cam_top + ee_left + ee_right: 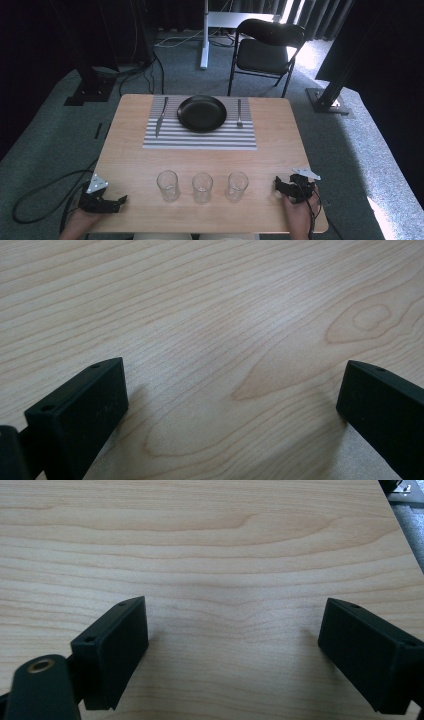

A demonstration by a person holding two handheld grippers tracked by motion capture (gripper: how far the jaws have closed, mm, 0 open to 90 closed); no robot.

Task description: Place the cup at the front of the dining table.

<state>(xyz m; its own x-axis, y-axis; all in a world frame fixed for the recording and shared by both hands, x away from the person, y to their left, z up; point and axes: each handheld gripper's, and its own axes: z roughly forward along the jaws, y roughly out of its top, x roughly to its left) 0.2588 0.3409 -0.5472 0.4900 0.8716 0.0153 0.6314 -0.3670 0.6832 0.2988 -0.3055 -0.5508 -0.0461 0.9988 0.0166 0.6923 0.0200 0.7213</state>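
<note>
Three empty glasses [202, 186] stand in a row near your edge of the table [130, 160], well short of the striped placemat [200, 137]. On that mat sit a black plate [202, 113], a knife [161, 116] just beside it and a fork [239, 113] on its other side, both lying lengthwise away from you. Your left gripper [119, 201] and right gripper [278, 184] rest on the wood with jaws spread, holding nothing. Nothing looks started; likely you must reach for a glass next.
</note>
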